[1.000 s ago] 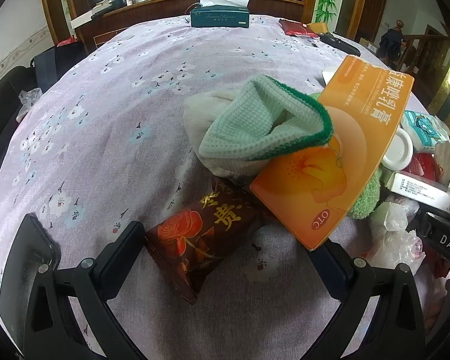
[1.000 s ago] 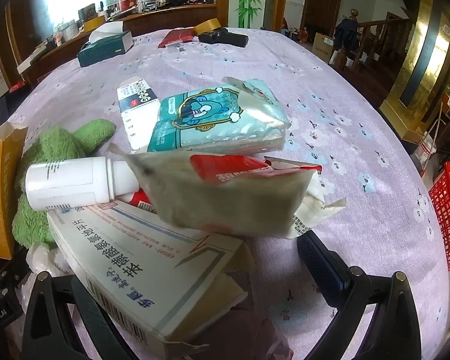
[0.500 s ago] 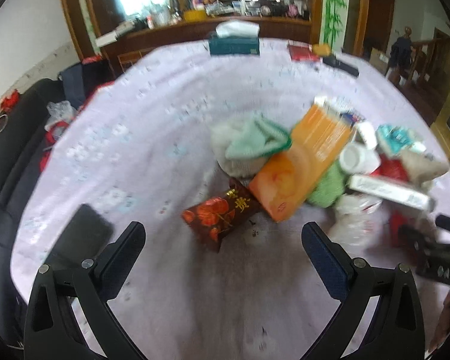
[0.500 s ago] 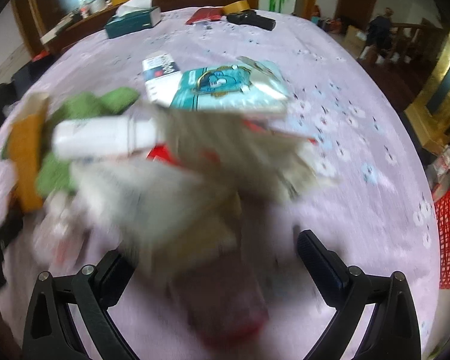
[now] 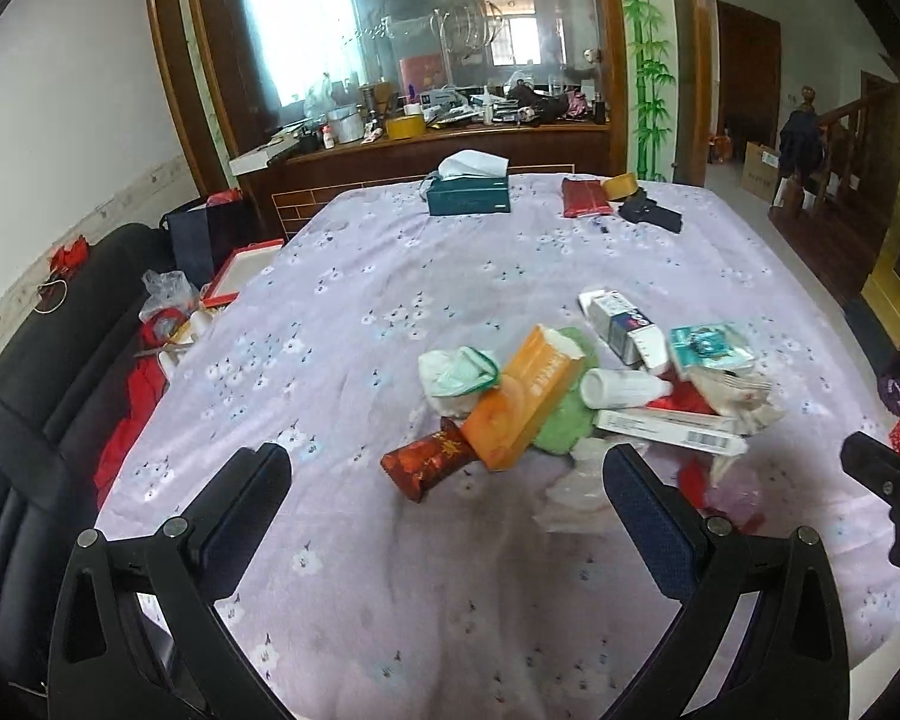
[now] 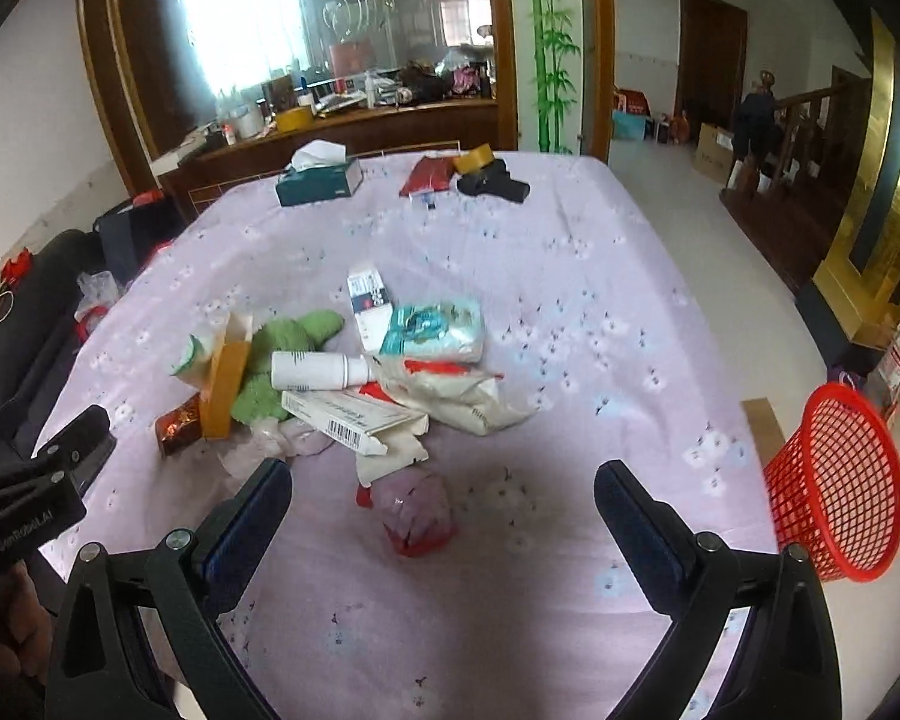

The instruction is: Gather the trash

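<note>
A heap of trash lies mid-table: an orange box (image 5: pixel 522 399), a dark red packet (image 5: pixel 429 459), a green cloth (image 5: pixel 567 420), a white bottle (image 5: pixel 621 387), a long white carton (image 5: pixel 669 426) and a teal tissue pack (image 5: pixel 708 348). In the right wrist view the same heap shows, with the bottle (image 6: pixel 318 371), the carton (image 6: pixel 348 417), the teal pack (image 6: pixel 435 330) and a crumpled red-and-clear wrapper (image 6: pixel 417 513) nearest. My left gripper (image 5: pixel 447 492) is open and empty, back from the heap. My right gripper (image 6: pixel 444 501) is open and empty above the wrapper.
A red mesh basket (image 6: pixel 834 480) stands on the floor right of the table (image 6: pixel 570 312). A teal tissue box (image 5: pixel 468 195), a red pouch (image 5: pixel 582 198) and a black object (image 5: pixel 651 216) lie at the far end. A black sofa (image 5: pixel 36 420) with clutter runs along the left.
Both grippers have pulled back and up from the heap, so the whole table now shows. Both stayed open and empty. The heap looks unmoved.
</note>
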Demonstrator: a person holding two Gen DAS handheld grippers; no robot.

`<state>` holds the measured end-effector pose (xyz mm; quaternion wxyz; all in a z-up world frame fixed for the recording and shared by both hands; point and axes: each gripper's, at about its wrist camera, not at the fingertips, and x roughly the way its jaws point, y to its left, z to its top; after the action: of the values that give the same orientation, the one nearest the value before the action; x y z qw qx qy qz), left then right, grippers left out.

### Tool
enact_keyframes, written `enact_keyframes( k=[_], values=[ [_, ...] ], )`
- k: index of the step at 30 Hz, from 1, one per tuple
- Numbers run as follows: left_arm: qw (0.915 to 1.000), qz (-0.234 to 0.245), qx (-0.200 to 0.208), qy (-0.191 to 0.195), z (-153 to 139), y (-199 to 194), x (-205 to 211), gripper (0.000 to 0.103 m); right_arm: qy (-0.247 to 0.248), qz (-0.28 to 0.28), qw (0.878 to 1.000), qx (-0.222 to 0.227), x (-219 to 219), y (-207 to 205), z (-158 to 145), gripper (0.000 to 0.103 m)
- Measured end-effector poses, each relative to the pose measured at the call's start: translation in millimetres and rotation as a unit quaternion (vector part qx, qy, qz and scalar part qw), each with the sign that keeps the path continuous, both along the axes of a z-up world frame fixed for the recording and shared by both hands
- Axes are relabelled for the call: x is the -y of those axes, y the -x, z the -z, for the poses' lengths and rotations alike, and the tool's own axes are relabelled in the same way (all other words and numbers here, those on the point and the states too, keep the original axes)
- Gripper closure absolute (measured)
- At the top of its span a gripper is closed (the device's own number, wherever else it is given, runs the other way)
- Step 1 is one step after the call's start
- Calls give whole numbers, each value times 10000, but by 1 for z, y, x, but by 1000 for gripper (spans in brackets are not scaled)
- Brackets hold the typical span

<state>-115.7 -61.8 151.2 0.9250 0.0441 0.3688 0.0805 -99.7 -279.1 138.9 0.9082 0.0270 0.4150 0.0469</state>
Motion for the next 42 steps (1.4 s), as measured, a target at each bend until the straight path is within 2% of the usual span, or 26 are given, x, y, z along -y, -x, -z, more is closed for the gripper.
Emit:
enact_keyframes(
  k=[7,20,30,42],
  values=[
    [10000,-91,-8,-12,-3,13,11,0,-76,-113,9998,-123,12,4,-2,1],
    [9992,-404,59,-25,-9,25,-5,0,-151,-507,9985,-116,-10,2,-5,1],
    [9980,-605,196,36,-15,27,-26,0,20,-810,9965,186,-37,2,-24,1],
    [9959,-866,181,175,-10,27,-49,0,313,-1018,9941,206,-56,-3,-23,1]
  ],
)
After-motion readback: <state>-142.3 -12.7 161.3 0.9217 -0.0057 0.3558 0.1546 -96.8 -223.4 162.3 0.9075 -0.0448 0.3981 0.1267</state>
